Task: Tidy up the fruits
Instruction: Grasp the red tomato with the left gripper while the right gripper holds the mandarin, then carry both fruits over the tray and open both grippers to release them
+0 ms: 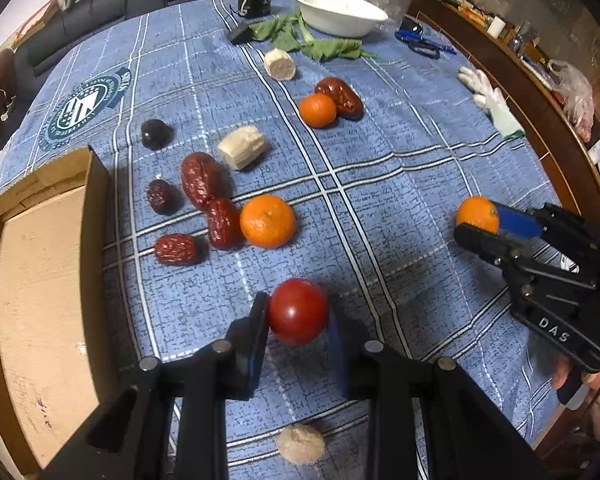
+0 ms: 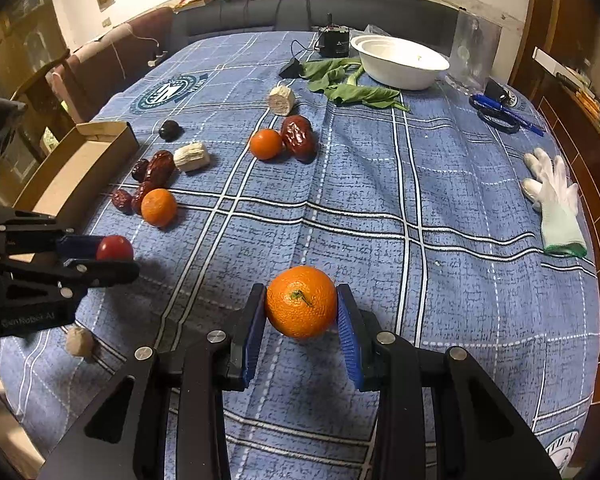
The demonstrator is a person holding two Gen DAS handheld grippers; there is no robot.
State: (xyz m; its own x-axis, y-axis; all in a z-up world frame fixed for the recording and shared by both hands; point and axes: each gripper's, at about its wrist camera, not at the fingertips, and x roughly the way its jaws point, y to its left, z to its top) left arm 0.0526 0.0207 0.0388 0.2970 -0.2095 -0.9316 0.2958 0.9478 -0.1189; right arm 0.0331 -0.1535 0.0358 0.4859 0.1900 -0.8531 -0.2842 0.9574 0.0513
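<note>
My left gripper point(image 1: 298, 316) is shut on a red tomato point(image 1: 298, 311), held just above the blue cloth; it also shows in the right wrist view point(image 2: 114, 248). My right gripper point(image 2: 301, 308) is shut on an orange point(image 2: 301, 302), seen from the left wrist view point(image 1: 477, 213) at the right. Two more oranges point(image 1: 267, 221) point(image 1: 317, 109) lie on the cloth among several red dates point(image 1: 201, 179), a dark plum point(image 1: 154, 133) and pale banana pieces point(image 1: 242, 147). A cardboard box point(image 1: 40, 280) sits open at the left.
A white bowl point(image 1: 340, 12), green leaves point(image 1: 320, 42), a black device point(image 1: 254, 0), pens point(image 1: 424, 42) and a white glove point(image 1: 492, 102) lie toward the far and right edges. A pale lump point(image 1: 301, 443) sits below my left gripper. The wooden table rim point(image 1: 540, 112) curves along the right.
</note>
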